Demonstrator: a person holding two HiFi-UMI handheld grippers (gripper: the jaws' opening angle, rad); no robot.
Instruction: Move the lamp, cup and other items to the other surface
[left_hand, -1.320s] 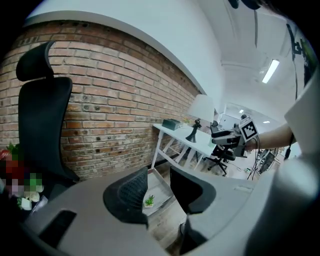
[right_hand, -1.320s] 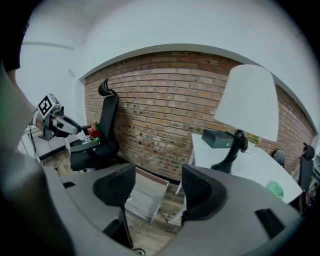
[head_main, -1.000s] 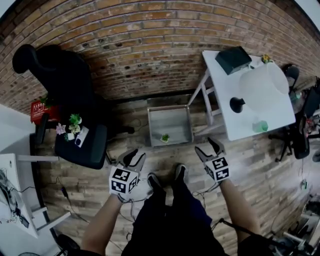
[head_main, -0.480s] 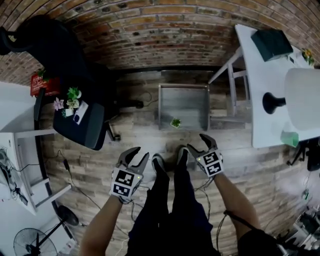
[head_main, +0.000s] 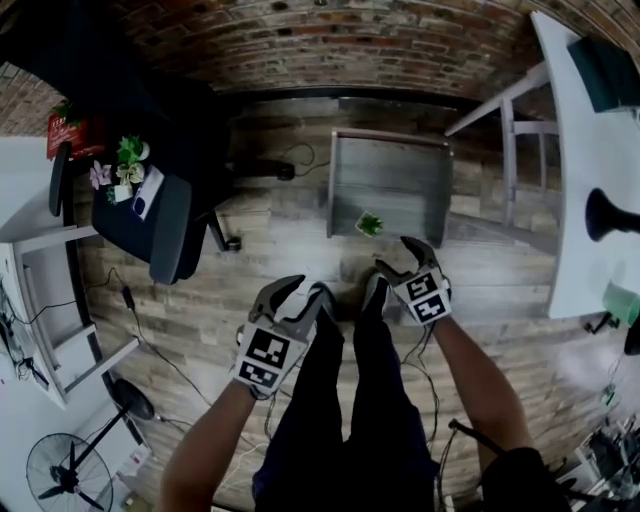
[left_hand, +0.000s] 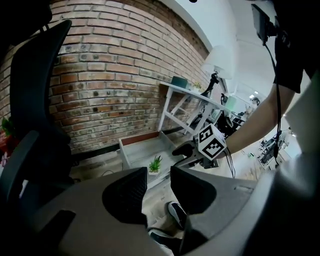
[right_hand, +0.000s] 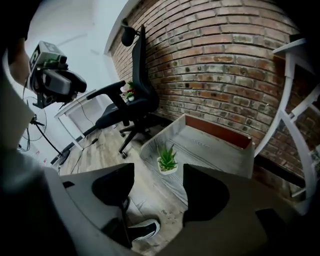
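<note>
I am holding my left gripper (head_main: 300, 292) and right gripper (head_main: 398, 258) low, both with jaws apart and empty, while the small potted plant (head_main: 369, 223) is sitting in the grey tray (head_main: 390, 170) ahead.

Red-brown brick wall (head_main: 330, 40) across far side, black skirting strip (head_main: 300, 95) at base. Grey-brown wood plank floor (head_main: 280, 250), worn, evenly lit. Black swivel office chair (head_main: 175, 230) at left, near wall. White rectangular table (head_main: 585, 120) at right edge, white braced legs. Low grey wooden open-top box (head_main: 390, 175) on floor against wall, between chair and table. White desk (head_main: 25, 190) at far left. Black pedestal fan (head_main: 70, 472) in lower left corner. Thin black cables (head_main: 150, 345) trail over floor by desk.
</note>
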